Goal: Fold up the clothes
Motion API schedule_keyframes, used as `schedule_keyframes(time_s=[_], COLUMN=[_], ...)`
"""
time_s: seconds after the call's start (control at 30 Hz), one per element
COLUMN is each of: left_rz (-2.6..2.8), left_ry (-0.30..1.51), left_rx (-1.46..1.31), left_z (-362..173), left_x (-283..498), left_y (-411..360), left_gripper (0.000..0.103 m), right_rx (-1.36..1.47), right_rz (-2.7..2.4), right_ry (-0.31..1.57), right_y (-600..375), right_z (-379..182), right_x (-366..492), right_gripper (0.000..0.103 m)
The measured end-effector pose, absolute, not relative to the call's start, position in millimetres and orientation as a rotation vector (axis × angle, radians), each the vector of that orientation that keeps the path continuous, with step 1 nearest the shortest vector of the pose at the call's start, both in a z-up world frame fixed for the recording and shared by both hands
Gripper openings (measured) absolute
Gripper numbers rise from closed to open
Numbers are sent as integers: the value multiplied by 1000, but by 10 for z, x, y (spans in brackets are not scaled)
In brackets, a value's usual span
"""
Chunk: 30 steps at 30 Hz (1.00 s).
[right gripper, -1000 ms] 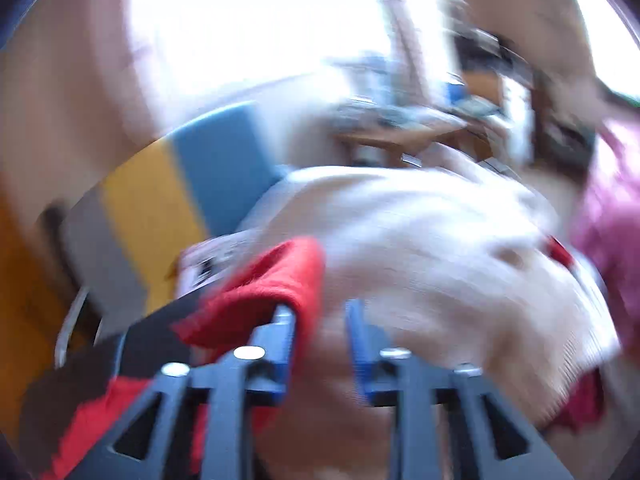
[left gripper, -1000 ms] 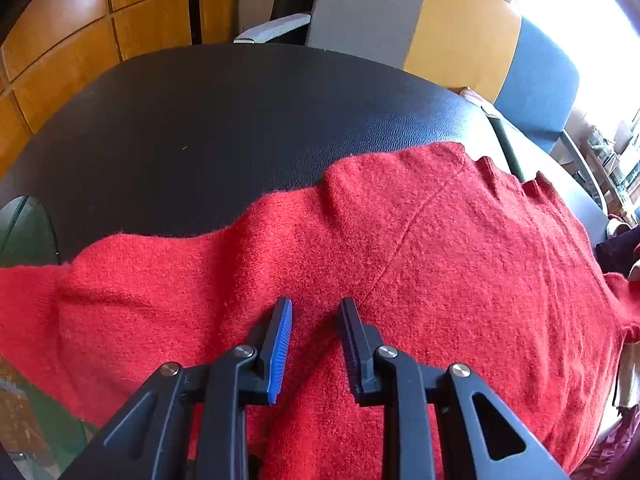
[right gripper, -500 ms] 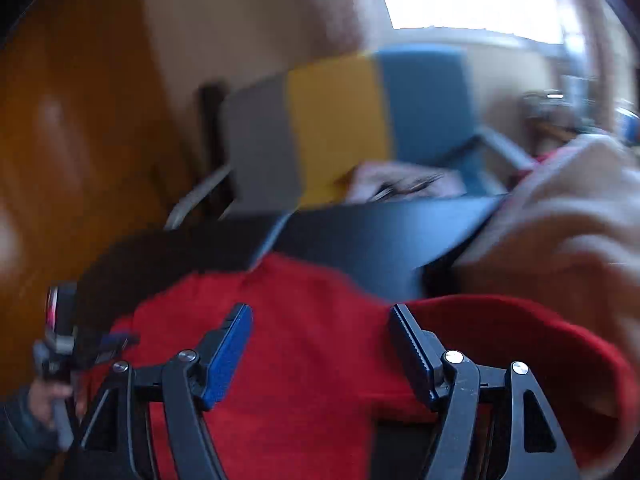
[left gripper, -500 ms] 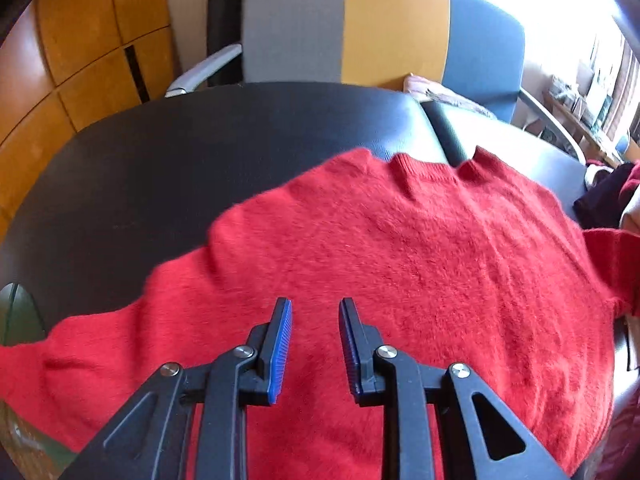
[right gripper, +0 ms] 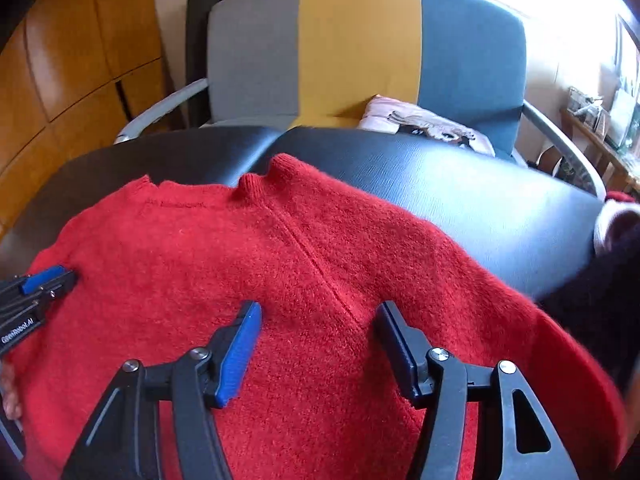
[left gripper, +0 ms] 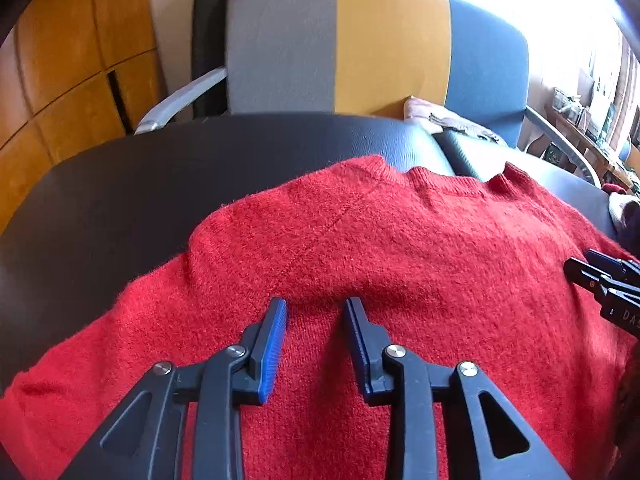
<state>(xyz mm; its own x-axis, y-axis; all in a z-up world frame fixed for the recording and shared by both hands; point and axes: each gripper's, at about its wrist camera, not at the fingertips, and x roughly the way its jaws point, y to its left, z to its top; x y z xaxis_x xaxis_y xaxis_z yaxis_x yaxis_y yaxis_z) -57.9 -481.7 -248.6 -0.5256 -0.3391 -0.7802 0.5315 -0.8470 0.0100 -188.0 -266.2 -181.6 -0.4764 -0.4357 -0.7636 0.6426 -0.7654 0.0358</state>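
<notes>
Your red sweater is spread flat over the black padded surface, collar edge toward the far side where the grey, yellow and blue armchair stands – and both claws hang right above the knit. Your left gripper has its jaws parted a modest way, just been easing wider, nothing between the blue pads but bare red wool below (no pinch on the fabric that I can see). Your right gripper is spread broader, jaws just drawing in a touch, straddling the raised seam that runs down from the collar – nothing clamped there either. Each claw peeks into the other's view at the frame edge, so they sit side by side over the sweater. A pale garment lies on the armchair seat behind
</notes>
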Motion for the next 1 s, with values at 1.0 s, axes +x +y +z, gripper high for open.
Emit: schedule_keyframes(time_s=[1.0], left_rz=[-2479], left_ry=[356], left_rx=[1187], left_z=[-2138], left_x=[-76], left_y=[-4563], left_gripper=[34], right_rx=[972], right_rz=[-1988], right_ry=[345], right_y=[-2333], right_z=[-1598], right_x=[-905], right_gripper=[81])
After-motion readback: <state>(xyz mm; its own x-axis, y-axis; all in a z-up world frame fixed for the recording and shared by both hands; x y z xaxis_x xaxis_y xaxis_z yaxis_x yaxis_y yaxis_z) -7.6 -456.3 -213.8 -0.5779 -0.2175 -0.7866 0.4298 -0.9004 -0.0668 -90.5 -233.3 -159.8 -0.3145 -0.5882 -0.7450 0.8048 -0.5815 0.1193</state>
